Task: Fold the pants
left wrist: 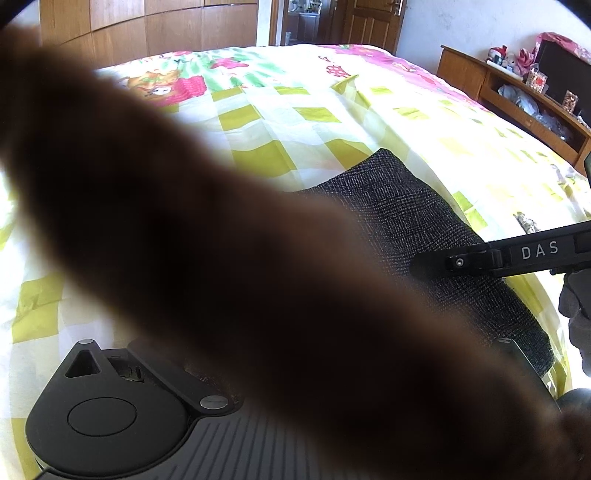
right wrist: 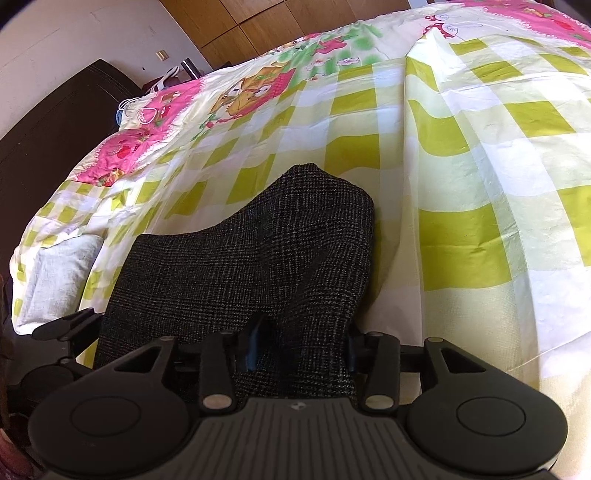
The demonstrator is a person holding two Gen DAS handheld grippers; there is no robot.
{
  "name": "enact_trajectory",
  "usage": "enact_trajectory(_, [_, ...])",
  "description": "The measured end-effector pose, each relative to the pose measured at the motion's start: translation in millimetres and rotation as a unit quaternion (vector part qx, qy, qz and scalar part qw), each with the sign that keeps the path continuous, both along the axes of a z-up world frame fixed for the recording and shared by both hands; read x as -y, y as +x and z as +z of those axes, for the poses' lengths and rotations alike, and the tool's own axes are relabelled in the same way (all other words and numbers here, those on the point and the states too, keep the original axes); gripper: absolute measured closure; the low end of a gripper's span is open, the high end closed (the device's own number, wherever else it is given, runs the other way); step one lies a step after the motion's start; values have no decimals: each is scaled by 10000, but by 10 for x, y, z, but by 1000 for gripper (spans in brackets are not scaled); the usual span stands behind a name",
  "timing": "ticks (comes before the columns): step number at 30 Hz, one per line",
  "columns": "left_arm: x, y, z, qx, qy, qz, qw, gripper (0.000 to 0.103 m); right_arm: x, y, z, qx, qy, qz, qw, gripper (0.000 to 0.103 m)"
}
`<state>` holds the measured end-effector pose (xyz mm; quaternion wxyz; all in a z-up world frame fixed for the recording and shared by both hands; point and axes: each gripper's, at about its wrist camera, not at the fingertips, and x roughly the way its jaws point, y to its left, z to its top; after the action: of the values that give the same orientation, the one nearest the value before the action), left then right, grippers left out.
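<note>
The dark grey checked pants [right wrist: 258, 254] lie bunched on the bed near its front edge; they also show in the left wrist view [left wrist: 417, 210]. My right gripper [right wrist: 299, 343] is shut on the pants, with cloth draped over and between its fingers. It also shows in the left wrist view [left wrist: 421, 264], reaching in from the right onto the pants. A blurred dark brown shape [left wrist: 221, 240] right in front of the left camera hides most of that view, and with it my left gripper's fingers.
The bed [right wrist: 480, 184] has a yellow-green checked sheet with pink cartoon prints. A wooden shelf unit [left wrist: 517, 92] stands to the right of the bed, wardrobes [left wrist: 147, 29] behind. A dark headboard [right wrist: 55, 140] and a pale pillow [right wrist: 59, 273] are at left.
</note>
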<state>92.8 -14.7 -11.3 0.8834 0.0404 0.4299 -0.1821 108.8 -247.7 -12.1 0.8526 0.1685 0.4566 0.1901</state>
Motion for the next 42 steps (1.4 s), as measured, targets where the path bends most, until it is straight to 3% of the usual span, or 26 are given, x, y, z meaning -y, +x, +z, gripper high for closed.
enact_trajectory(28, [19, -26, -13, 81, 27, 48, 10000, 0, -34, -64, 23, 43, -103, -113, 9999, 47])
enact_trajectory(42, [-20, -59, 48, 223, 61, 182, 9996, 0, 6, -89, 4, -74, -65, 243, 9997, 45])
